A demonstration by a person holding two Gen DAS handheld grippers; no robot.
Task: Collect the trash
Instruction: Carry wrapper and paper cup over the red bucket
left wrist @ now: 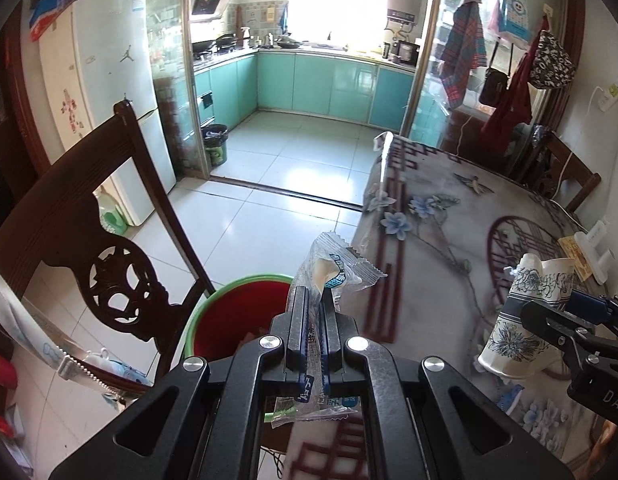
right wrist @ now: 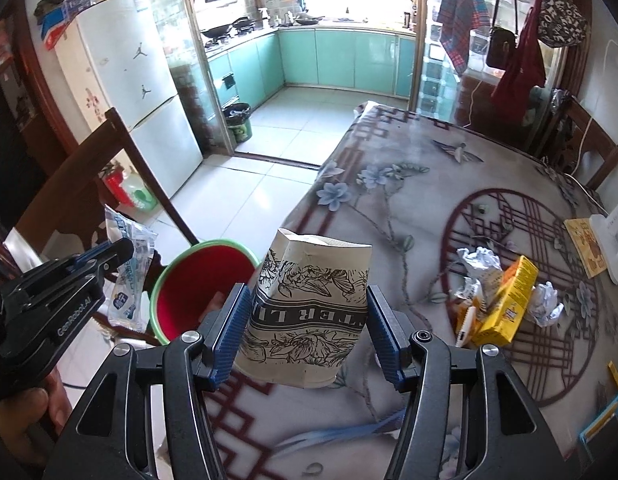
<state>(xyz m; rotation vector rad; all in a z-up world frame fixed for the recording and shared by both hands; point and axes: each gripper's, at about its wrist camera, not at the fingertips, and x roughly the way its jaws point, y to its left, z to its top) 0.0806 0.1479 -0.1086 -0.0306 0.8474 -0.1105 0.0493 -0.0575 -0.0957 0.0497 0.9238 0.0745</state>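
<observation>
Paper cup (right wrist: 305, 312) lettered "TER LI", right fingers (right wrist: 237, 332)

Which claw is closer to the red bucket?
Left. The left claw holds a wrapper above the red bucket; the right claw holds a paper cup over the table.

Red bucket (right wrist: 197, 280), green-rimmed — white cup (right wrist: 305, 312), black floral print.

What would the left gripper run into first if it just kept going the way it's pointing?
Probably the red bin. The left gripper, shut on a clear plastic wrapper, points down over the bin's near rim, so its red inside seems to come first, though depth is hard to judge.
</observation>
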